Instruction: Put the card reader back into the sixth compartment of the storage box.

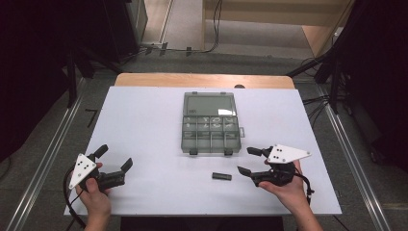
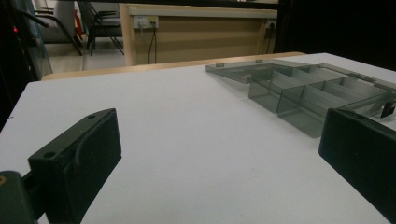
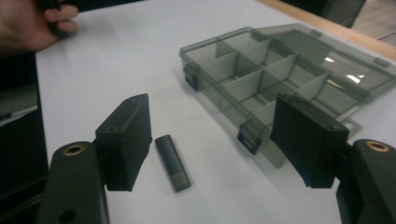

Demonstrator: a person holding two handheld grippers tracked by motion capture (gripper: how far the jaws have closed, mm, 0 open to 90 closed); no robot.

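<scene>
A smoky clear organiser box (image 1: 210,135) lies open in the middle of the white table (image 1: 144,125), its lid (image 1: 210,104) flat on the far side. Dividers split it into several compartments (image 3: 243,77). A small dark flat stick (image 1: 222,176) lies on the table in front of the box. My right gripper (image 1: 246,160) hovers just right of the stick, open, nothing between its jaws. In the right gripper view the stick (image 3: 173,162) lies beside the left jaw of this gripper (image 3: 217,140). My left gripper (image 1: 115,157) is open at the near left, aimed across the table (image 2: 219,154) with the box (image 2: 308,93) ahead on the right.
The table's near edge runs just below both hands. A wooden strip (image 1: 202,80) borders its far edge. Beyond lie floor cables (image 1: 211,29) and dark stands at both sides. The other hand (image 3: 32,23) appears at the top left of the right gripper view.
</scene>
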